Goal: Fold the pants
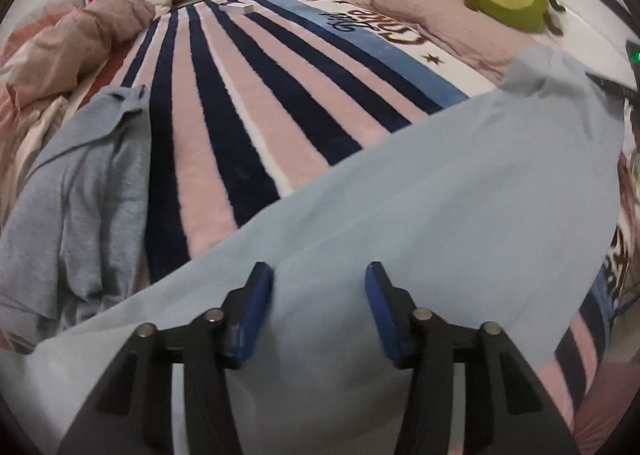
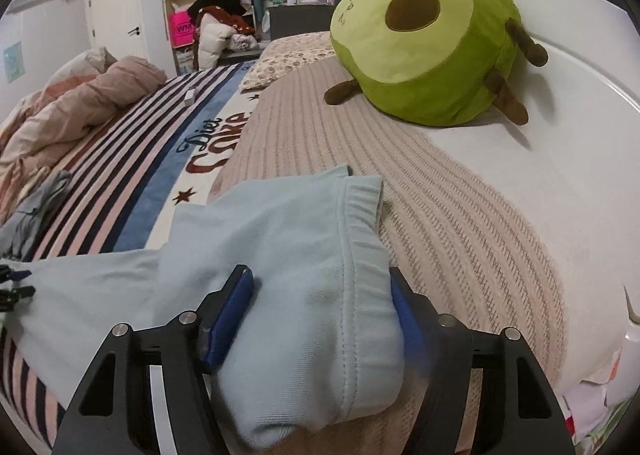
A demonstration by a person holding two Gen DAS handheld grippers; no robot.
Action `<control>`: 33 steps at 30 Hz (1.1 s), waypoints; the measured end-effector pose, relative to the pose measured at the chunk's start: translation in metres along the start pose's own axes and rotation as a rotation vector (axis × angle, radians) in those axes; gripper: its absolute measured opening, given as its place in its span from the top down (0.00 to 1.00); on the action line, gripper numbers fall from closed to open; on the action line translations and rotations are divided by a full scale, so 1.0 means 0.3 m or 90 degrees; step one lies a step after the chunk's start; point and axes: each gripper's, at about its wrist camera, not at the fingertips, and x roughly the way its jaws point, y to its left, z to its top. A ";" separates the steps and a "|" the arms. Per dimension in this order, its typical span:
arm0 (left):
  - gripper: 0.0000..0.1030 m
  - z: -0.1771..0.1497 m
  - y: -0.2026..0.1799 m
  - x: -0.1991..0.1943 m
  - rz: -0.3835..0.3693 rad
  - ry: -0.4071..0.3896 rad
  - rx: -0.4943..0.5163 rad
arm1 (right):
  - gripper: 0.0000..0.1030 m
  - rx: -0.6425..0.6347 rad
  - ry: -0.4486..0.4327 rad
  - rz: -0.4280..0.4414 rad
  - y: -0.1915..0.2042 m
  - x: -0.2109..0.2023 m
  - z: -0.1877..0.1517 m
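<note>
Lying on striped blanket (image 1: 248, 127), pants (image 1: 420, 215); left gripper (image 1: 319, 307) spread, right gripper (image 2: 320, 307) pinching waistband (image 2: 360, 239)

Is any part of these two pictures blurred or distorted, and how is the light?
Left wrist view: strong fisheye bending; the striped blanket fans outward, the light blue pants look soft near the left gripper. Right wrist view: dim, even indoor light; the right finger of the right gripper is smeared, the avocado plush is sharp.
</note>
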 end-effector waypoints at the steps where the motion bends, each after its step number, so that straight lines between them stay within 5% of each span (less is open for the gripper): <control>1: 0.67 -0.004 -0.009 0.001 -0.001 0.003 0.004 | 0.51 -0.003 0.000 0.000 0.003 0.000 -0.002; 4: 0.85 -0.001 -0.019 0.005 -0.008 0.004 0.000 | 0.55 -0.019 -0.001 -0.006 0.020 -0.002 -0.004; 10: 0.96 0.004 -0.048 -0.024 0.030 -0.003 0.016 | 0.51 -0.056 -0.028 -0.070 0.077 -0.042 0.014; 14: 0.97 0.017 -0.030 -0.067 0.039 -0.034 -0.003 | 0.49 -0.080 -0.078 -0.060 0.142 -0.108 0.046; 19: 0.98 0.040 -0.003 -0.086 0.068 -0.057 -0.027 | 0.42 -0.137 -0.103 0.020 0.274 -0.118 0.081; 25: 0.98 0.052 0.019 -0.087 0.070 -0.059 -0.043 | 0.42 -0.260 0.016 0.188 0.542 0.052 0.044; 28: 0.98 0.043 0.027 -0.101 0.041 -0.064 -0.058 | 0.42 -0.356 0.115 0.226 0.650 0.178 -0.012; 33: 0.98 0.020 0.015 -0.131 0.035 -0.079 -0.047 | 0.41 -0.469 0.185 0.234 0.747 0.319 -0.093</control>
